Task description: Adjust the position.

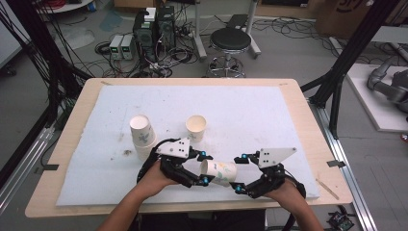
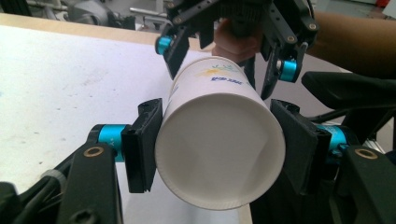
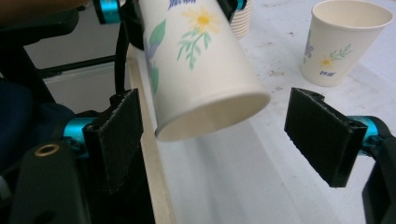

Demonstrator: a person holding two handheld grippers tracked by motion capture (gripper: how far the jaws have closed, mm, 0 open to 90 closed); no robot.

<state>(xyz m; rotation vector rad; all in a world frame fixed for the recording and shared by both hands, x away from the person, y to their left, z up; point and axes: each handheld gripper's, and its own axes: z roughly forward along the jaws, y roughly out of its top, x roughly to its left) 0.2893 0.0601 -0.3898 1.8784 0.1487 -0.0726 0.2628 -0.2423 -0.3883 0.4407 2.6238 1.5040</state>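
The left gripper [image 1: 204, 169] is clamping a paper cup [image 1: 219, 172] sideways above the near edge of the white mat [image 1: 250, 110], apparently separating it from the cup stack [image 1: 143, 137], while the right gripper [image 1: 236, 173] is hanging with jaws spread around its base, pads not touching, likely ready to take it.

The stack of cups [image 3: 242, 18] is cut off by the top edge.

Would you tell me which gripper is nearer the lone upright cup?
Left. The left gripper sits just below the upright cup; the right gripper is farther right.
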